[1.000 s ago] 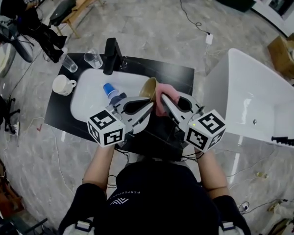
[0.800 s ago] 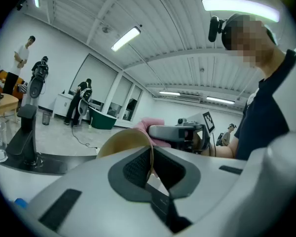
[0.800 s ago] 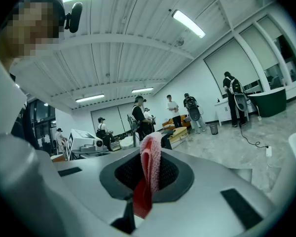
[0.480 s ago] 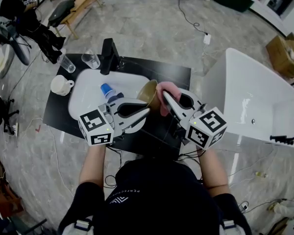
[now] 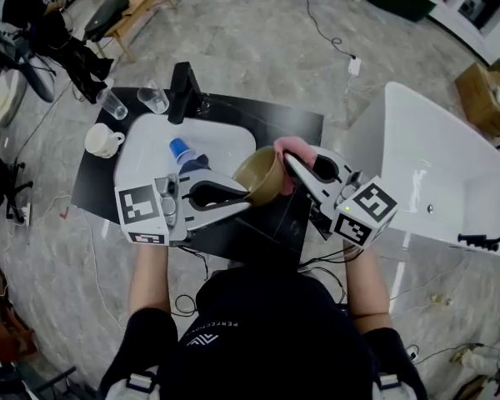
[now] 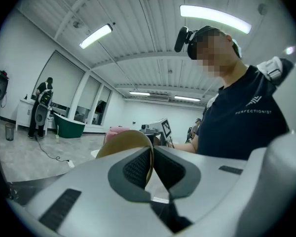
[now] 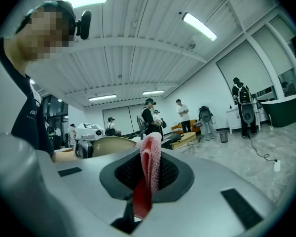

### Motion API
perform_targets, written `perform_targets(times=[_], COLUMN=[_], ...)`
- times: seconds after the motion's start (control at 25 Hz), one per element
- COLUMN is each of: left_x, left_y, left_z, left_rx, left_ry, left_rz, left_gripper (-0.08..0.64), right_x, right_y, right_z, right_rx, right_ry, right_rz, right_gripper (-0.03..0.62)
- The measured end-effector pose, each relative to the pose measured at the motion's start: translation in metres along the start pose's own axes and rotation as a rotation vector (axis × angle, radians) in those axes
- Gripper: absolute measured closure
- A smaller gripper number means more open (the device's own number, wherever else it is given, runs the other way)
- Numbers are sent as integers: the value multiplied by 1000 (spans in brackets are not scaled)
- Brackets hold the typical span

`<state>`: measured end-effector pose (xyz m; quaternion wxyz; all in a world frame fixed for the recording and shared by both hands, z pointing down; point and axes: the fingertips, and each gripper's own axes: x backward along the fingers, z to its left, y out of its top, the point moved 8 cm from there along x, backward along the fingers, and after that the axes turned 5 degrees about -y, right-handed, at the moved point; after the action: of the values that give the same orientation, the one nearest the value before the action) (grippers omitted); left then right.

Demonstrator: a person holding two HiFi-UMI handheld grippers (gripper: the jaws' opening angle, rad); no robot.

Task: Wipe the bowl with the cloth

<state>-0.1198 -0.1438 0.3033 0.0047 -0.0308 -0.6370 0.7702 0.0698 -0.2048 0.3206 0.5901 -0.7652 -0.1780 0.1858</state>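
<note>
Setting: A person stood over a black bench (image 5: pixel 293 125) with a white sink (image 5: pixel 135 155) set in it, a claw in each hand.
Left claw (image 5: pixel 247 197): clenched on the rim of a tan bowl (image 5: pixel 262 176), the thin wall pinched between its pads.
Bowl's place: held in the air over the bench's near edge, between the two claws.
Right claw (image 5: pixel 288 160): clenched on a pink cloth (image 5: pixel 290 146), a fold standing up between its pads.
Key relation: the cloth lay just right of the bowl, at its far side; contact could not be told. The right claw was the one placed to wipe, while the left steadied.
Next move, judged: the cloth would need to press leftward against the bowl's wall.
Nearby: a blue cup (image 5: pixel 181 150) in the sink, and a white mug (image 5: pixel 102 141) and black tap (image 5: pixel 182 94) on the bench, all well apart from the bowl.
</note>
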Motion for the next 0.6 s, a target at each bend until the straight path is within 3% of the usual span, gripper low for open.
perform_targets(times=[0.24, 0.4, 0.6], left_x=[1, -1, 2], left_y=[7, 21, 34], left_z=[-15, -22, -22], left_rx=[-35, -44, -71], left_ry=[-77, -122, -92], left_rz=[-45, -134, -211], left_gripper=[538, 538, 538], right_x=[5, 5, 3], right_y=[-3, -7, -12], right_z=[1, -1, 7], right_rx=[8, 17, -8], right_ry=[76, 111, 167], right_rz=[-31, -19, -43], right_gripper=[546, 545, 546])
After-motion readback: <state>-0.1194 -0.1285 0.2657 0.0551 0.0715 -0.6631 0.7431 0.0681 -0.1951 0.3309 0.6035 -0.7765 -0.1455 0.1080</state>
